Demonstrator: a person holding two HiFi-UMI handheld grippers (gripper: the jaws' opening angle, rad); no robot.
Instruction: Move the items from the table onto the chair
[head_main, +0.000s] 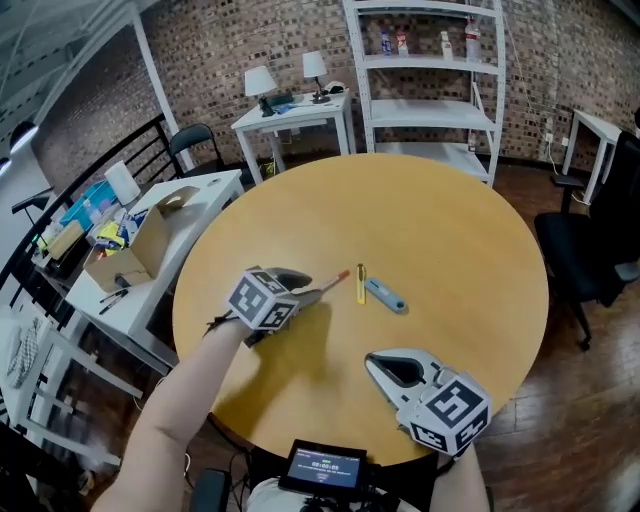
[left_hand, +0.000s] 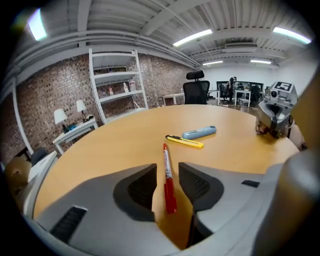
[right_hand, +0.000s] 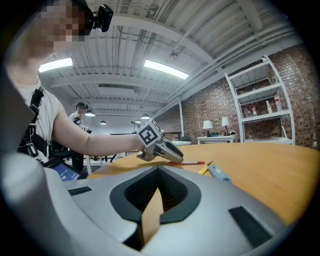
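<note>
A red pen (head_main: 335, 280) lies on the round wooden table (head_main: 450, 220). My left gripper (head_main: 315, 293) is open, its jaws either side of the pen's near end (left_hand: 168, 185) with gaps showing, pads not pressing. Just beyond the pen lie a yellow utility knife (head_main: 361, 284) and a blue cutter (head_main: 385, 295), side by side; they appear past the pen's tip in the left gripper view, the knife (left_hand: 185, 141) nearer than the cutter (left_hand: 199, 132). My right gripper (head_main: 372, 362) rests near the table's front edge, shut and empty, its tips meeting (right_hand: 159, 170).
A black office chair (head_main: 590, 250) stands to the right of the table. A white desk (head_main: 190, 195) with a cardboard box (head_main: 135, 250) and clutter is on the left. A white shelf unit (head_main: 430, 80) and a small lamp table (head_main: 295, 110) stand by the brick wall.
</note>
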